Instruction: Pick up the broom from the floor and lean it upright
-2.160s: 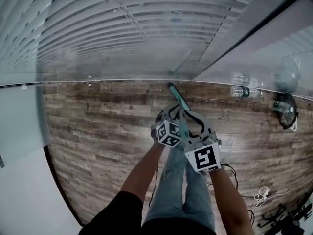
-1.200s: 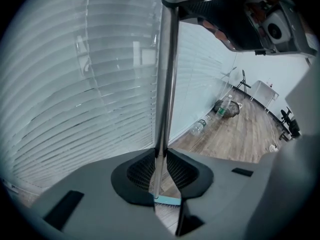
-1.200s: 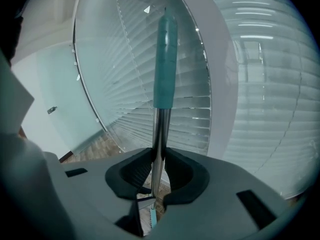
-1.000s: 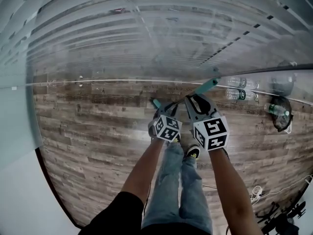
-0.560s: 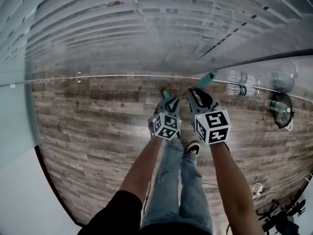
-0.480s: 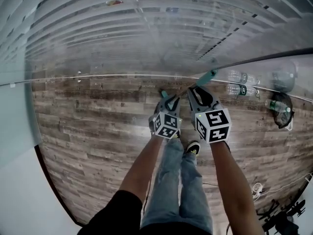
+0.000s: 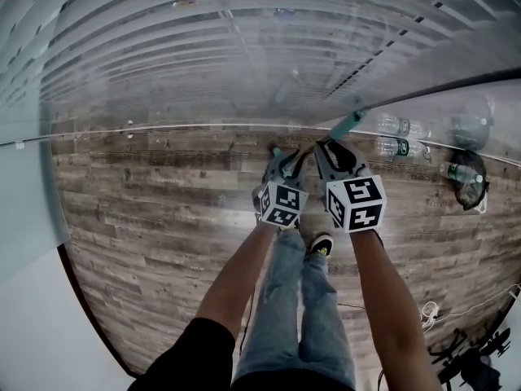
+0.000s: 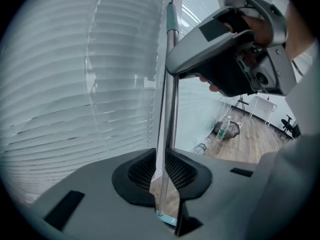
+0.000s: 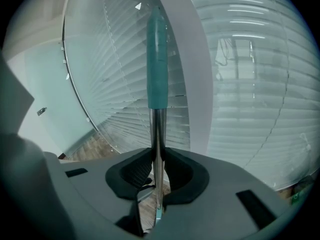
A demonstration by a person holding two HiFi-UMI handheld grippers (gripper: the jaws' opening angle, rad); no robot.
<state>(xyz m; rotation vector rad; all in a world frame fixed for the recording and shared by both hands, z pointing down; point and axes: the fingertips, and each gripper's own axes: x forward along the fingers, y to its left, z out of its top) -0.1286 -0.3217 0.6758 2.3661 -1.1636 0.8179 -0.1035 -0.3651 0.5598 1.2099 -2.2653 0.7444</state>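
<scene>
The broom's handle (image 7: 348,123) is a metal pole with a teal grip at its top, and it slants up toward the glass wall. Both grippers hold it side by side in front of the person. My left gripper (image 7: 285,160) is shut on the metal pole (image 8: 170,99), just below my right gripper (image 8: 225,59). In the right gripper view my right gripper (image 9: 157,176) is shut on the pole under the teal grip (image 9: 157,59). The broom's head is hidden below the hands.
A glass wall with white blinds (image 7: 203,63) stands straight ahead on the wood floor (image 7: 146,210). Bottles (image 7: 399,147) and a dark bag (image 7: 472,186) lie along the wall at right. Cables (image 7: 440,312) trail at lower right. The person's shoe (image 7: 320,245) is under the grippers.
The left gripper has risen and come closer to the right one. Since the earliest frame the handle's top has swung up and to the right, with both grippers keeping hold.
</scene>
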